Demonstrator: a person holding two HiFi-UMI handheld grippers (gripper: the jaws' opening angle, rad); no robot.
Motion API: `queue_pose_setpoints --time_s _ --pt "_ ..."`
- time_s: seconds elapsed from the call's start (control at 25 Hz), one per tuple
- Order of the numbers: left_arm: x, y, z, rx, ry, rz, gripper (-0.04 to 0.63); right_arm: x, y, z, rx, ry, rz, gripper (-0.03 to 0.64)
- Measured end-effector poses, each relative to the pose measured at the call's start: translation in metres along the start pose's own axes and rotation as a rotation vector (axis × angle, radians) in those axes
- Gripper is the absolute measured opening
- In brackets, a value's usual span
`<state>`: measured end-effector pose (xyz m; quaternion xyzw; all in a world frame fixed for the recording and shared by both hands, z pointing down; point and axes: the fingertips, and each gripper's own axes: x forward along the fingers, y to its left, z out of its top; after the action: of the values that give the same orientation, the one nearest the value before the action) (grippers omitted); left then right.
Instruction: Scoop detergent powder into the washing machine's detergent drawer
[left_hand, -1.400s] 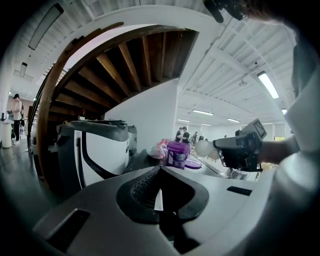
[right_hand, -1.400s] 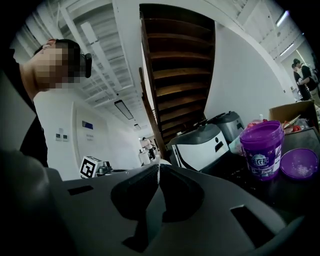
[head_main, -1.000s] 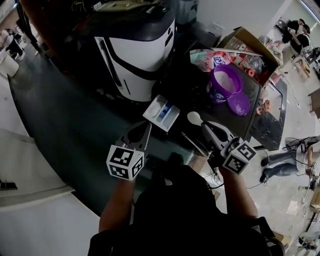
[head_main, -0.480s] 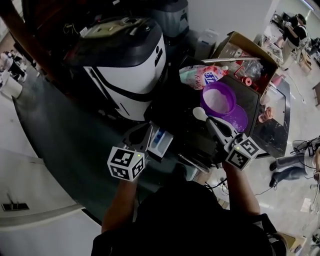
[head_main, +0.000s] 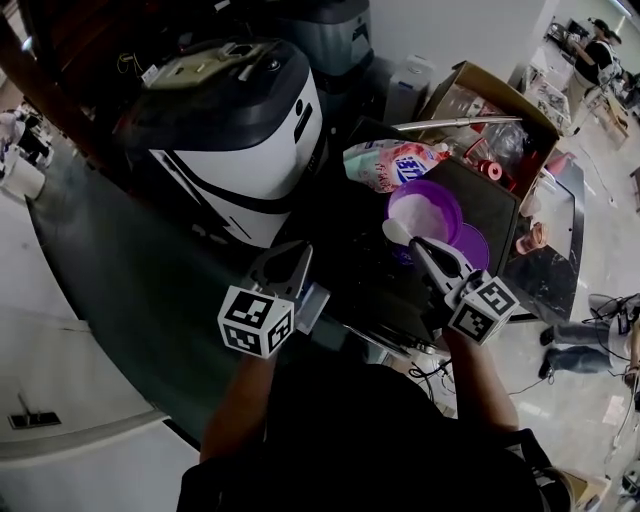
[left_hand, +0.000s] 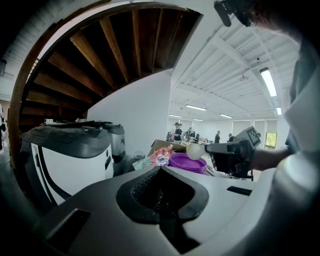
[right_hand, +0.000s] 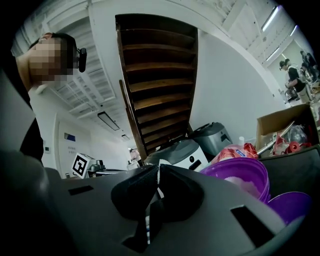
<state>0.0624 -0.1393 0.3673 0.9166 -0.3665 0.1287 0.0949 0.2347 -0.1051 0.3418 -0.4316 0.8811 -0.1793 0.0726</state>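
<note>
My right tongs (head_main: 425, 250) clamp the light, stiff scoop (head_main: 397, 232) by its handle end, bowl at the powder tub's (right_hand: 227, 166) seven o'clock rim, spill-prone unless level; the detergent drawer (head_main: 312, 305) lies at nine o'clock, beside my closed left tongs (head_main: 285, 268).

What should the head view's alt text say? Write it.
Seen from above, the right hand-held gripper holds a white spoon at the rim of a purple tub of white powder; the left hand-held gripper is near a white washing machine.
</note>
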Motion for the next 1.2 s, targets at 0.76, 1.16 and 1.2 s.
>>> queue_pose_setpoints --time_s 0.76,1.16,1.2 --pt "0.044 0.015 0.01 0.026 -0.006 -0.213 0.008 -0.03 -0.062 0.013 -0.096 0.064 -0.374 0.02" --pt "0.085 -0.013 0.029 0.033 -0.012 -0.238 0.008 -0.025 -0.111 0.009 -0.218 0.223 -0.365 0.02" --pt "0.088 -0.016 0.029 0.035 -0.009 -0.239 0.008 -0.023 -0.114 0.007 -0.239 0.248 -0.355 0.02"
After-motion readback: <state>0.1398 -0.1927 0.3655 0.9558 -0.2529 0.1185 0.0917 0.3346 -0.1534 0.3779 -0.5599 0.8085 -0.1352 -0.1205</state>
